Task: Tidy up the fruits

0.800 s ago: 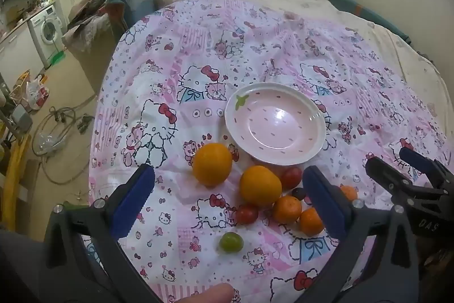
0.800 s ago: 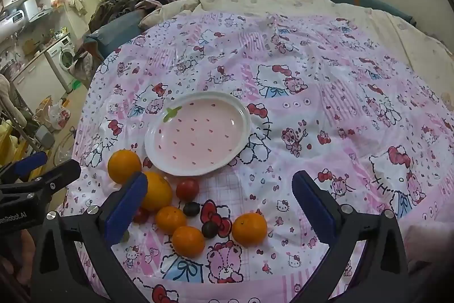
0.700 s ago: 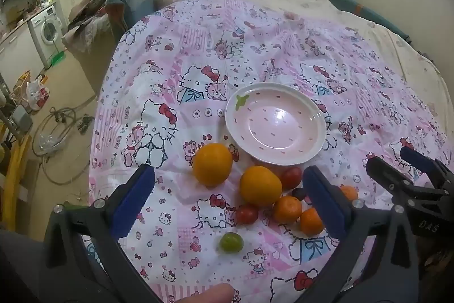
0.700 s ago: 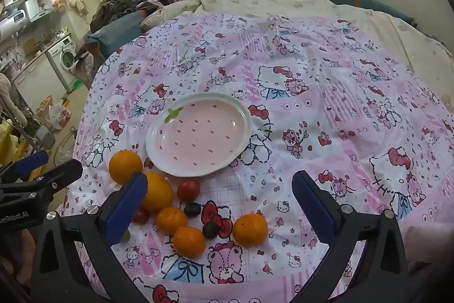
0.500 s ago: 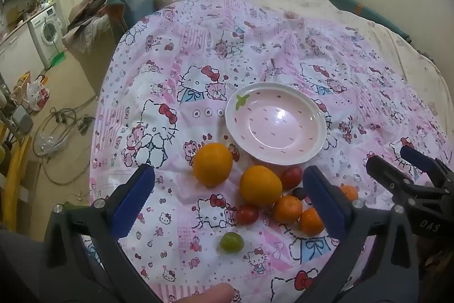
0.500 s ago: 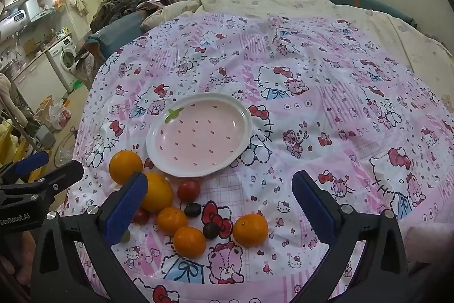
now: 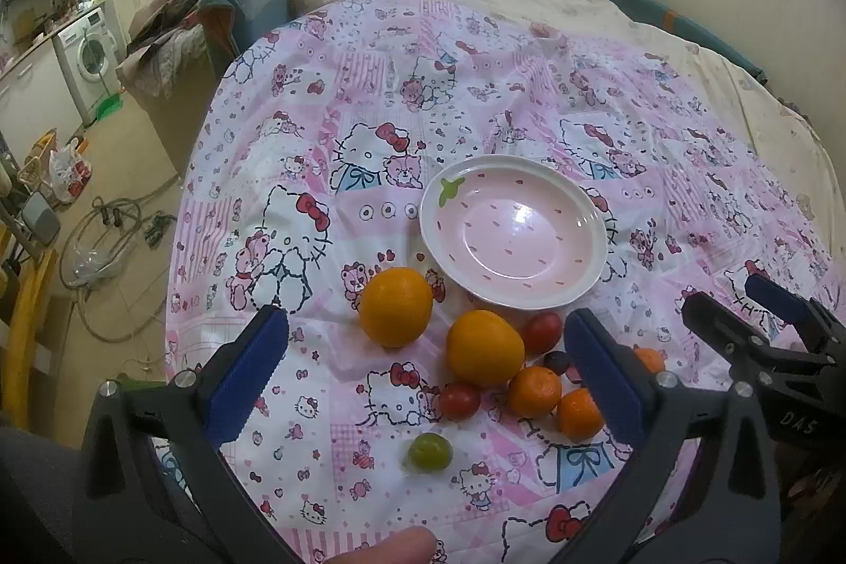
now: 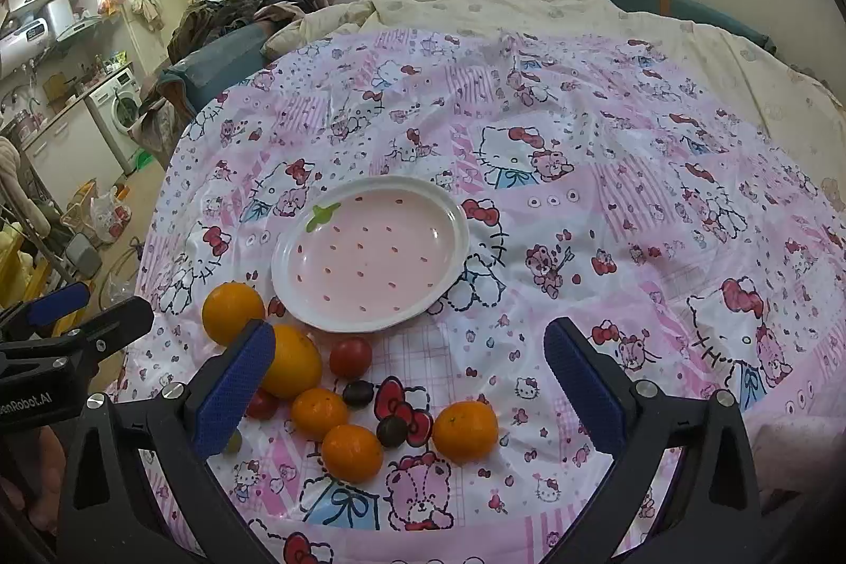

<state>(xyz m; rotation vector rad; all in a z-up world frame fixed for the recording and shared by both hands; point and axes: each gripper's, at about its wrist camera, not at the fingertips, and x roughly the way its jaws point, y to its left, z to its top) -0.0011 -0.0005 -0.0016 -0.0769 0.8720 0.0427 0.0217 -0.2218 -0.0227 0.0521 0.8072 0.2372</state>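
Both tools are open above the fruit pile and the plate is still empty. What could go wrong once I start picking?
1. The fruits lie packed: the big orange touches a red tomato and a small tangerine, so wide jaws may knock neighbours away.
2. The plastic sheet lies wrinkled over soft bedding; nudged round fruit could roll off the near edge.
3. The left tool and right tool hover over the same cluster and could collide.
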